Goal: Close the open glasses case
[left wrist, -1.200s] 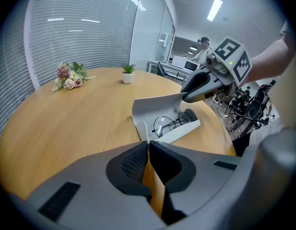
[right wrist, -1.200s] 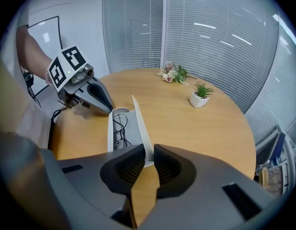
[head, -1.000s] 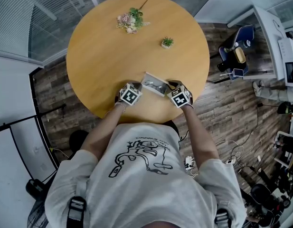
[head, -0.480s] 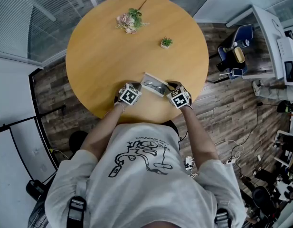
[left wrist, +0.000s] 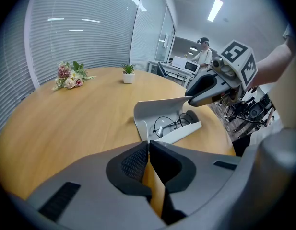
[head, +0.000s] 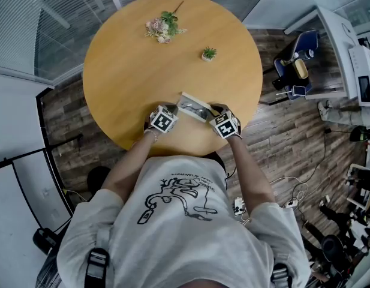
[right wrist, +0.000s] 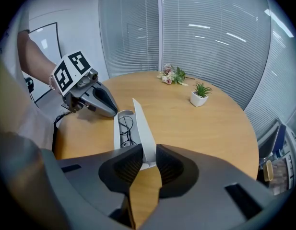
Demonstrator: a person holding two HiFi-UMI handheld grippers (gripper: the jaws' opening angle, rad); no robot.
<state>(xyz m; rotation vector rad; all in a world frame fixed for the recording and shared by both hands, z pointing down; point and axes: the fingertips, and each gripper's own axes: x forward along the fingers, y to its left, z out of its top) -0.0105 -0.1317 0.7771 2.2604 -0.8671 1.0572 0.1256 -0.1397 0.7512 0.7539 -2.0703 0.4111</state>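
An open grey glasses case (head: 193, 107) lies near the front edge of the round wooden table (head: 131, 71), with dark-framed glasses (left wrist: 169, 124) inside. Its lid (right wrist: 142, 128) stands up. In the right gripper view my right gripper (right wrist: 149, 159) has the near end of the lid between its opening jaws. The lid rests by the left pad, and a gap shows at the right pad. My left gripper (left wrist: 148, 150) is shut on nothing, just short of the case's left end. In the head view the left gripper (head: 171, 109) and right gripper (head: 214, 109) flank the case.
A small bunch of flowers (head: 164, 27) and a tiny potted plant (head: 210, 54) sit at the far side of the table. The table's front edge is right below the grippers, against the person's body. Desks and office gear (head: 346, 53) stand to the right on the wood floor.
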